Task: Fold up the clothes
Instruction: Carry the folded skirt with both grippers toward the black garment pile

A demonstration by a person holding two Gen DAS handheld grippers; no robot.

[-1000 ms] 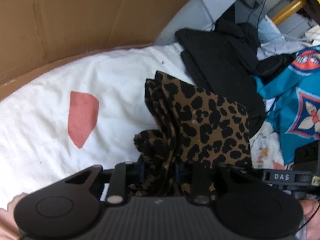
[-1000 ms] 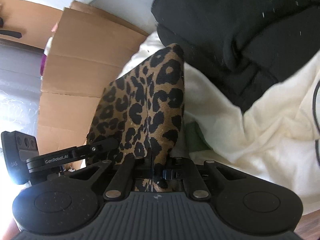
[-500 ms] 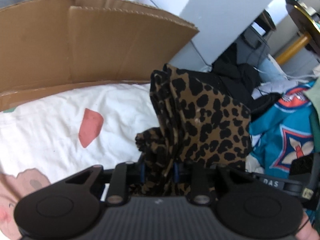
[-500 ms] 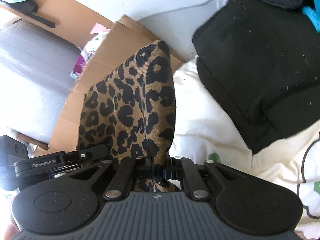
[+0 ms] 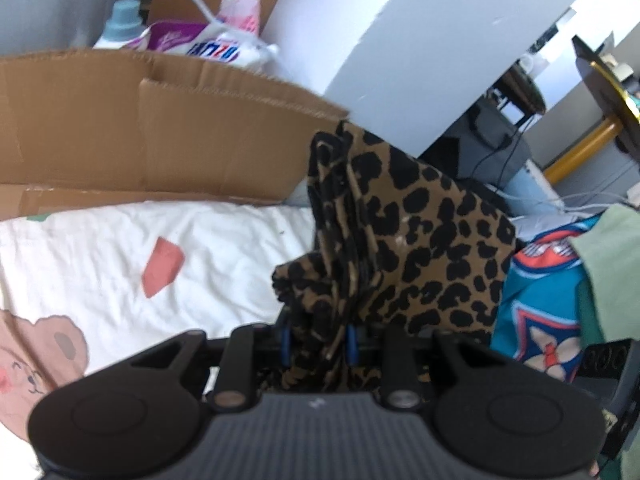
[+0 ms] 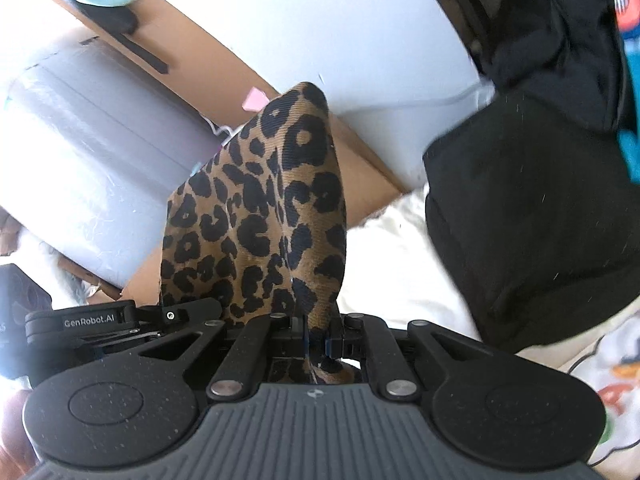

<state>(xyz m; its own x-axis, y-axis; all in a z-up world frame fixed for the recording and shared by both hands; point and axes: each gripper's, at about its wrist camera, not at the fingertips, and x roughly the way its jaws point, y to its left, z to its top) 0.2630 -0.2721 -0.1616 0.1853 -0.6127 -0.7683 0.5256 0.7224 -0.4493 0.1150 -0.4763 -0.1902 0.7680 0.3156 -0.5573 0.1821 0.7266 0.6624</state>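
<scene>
Left wrist view: the left gripper (image 5: 316, 340) has its fingers pinching a thick bunch of a leopard-print garment (image 5: 404, 240), which rises from between them in gathered folds and spreads toward the right. Behind and below the cloth lies a bed with a white sheet (image 5: 120, 240), printed with a coral shape and a pale bear near the bed's left edge. A sheet of brown cardboard (image 5: 140, 136) stands along the bed's far edge, with a bottle and plastic packets behind it. At the right edge of the bed lies a teal patterned garment (image 5: 536, 300) and pale green cloth (image 5: 612, 272). Right wrist view: the right gripper (image 6: 316, 340) has its fingers pressed nearly together on a thin fold of the same leopard-print garment (image 6: 260, 216), which stands up from them in a pointed peak. To the right, a pile of black clothing (image 6: 528, 220) rests on the cream sheet (image 6: 400, 272). The other gripper's side bracket shows at the left edge.
</scene>
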